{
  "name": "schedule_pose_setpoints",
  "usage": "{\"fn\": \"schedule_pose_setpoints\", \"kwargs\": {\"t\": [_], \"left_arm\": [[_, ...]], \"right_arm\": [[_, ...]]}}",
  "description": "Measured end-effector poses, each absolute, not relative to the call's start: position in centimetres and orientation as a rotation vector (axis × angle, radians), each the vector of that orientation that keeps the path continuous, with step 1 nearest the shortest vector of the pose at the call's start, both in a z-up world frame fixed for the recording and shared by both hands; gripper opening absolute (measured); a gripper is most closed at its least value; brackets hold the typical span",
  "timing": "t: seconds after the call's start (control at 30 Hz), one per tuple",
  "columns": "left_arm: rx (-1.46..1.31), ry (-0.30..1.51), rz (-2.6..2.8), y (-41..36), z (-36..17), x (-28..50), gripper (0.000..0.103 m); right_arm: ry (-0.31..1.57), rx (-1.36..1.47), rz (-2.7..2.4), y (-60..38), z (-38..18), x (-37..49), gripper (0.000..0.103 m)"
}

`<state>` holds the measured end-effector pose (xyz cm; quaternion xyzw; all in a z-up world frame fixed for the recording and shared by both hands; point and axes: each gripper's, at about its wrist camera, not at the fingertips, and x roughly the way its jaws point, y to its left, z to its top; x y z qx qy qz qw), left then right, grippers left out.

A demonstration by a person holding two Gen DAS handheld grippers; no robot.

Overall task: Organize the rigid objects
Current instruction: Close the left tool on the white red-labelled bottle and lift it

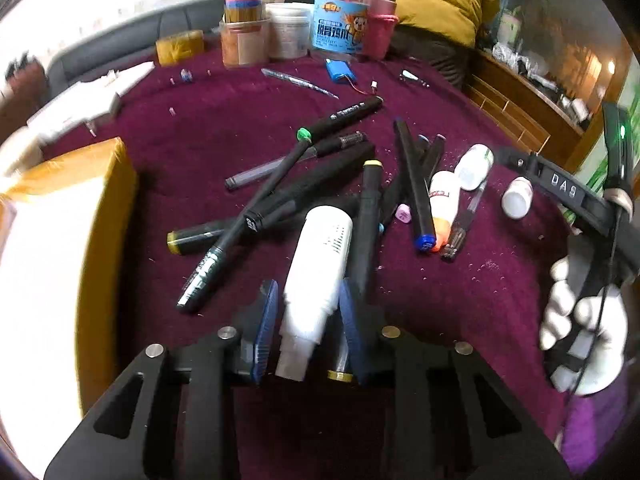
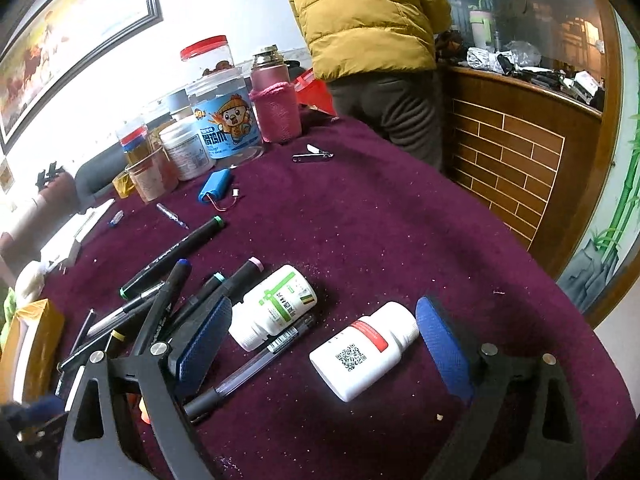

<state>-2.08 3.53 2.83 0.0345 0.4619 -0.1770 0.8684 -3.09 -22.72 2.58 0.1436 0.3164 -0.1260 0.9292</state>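
1. In the left wrist view, the left tongs (image 1: 308,320) at bottom centre are clenched on a white bottle (image 1: 320,264), their blue pads (image 1: 269,320) pressing its lower body from both sides. The bottle points up the frame, its neck towards the camera.
2. A black marker with a yellow band (image 1: 370,216) lies just right of the bottle; whether the right-hand pad also touches it is hard to tell at this angle.
3. Above the bottle, in mid frame, a heap of black markers and pens (image 1: 280,184) lies crossed on the purple-clothed counter (image 1: 460,292). A green-capped marker (image 1: 340,118) tops the heap, and a blue-tipped marker (image 1: 414,184) slants at centre right.
4. A yellow-taped box (image 1: 96,216) fills the left edge of this view.
5. At the right edge a white-gloved hand (image 1: 580,320) holds the other handle.
6. In the right wrist view, the right tongs (image 2: 320,340) stand released, pads wide apart at lower centre. Between them on the cloth lie a white pill bottle with a red band (image 2: 360,350) and, to its upper left, a white bottle with a green label (image 2: 276,306), with a clear pen (image 2: 248,364) along its lower side. Neither pad touches the red-banded one.
7. At upper left of that view stand jars, among them a blue-labelled jar (image 2: 224,124), and a pink flask (image 2: 276,100); a blue battery pack (image 2: 216,190) lies below them.
8. A person in a yellow jacket (image 2: 368,12) stands at top centre.
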Motion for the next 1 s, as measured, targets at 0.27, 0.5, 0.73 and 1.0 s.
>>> {"fn": "schedule_pose_setpoints", "kwargs": {"t": [0.27,0.5,0.73,1.0], "left_arm": [[0.086,0.981,-0.383,3.0,2.5,-1.3,0.029],[0.128,0.984,-0.371,1.6,1.5,0.0,0.031],[0.148,0.941,-0.364,1.2,1.4,0.4,0.028],[-0.122,0.881,-0.439,6.2,5.2,-1.9,0.026]], "right_arm": [[0.659,0.292,-0.258,-22.5,2.4,-2.9,0.09],[0.663,0.296,-0.263,-22.4,2.3,-2.7,0.09],[0.677,0.301,-0.262,-22.4,2.1,-2.4,0.09],[0.691,0.325,-0.266,-22.6,1.7,-2.2,0.09]]}}
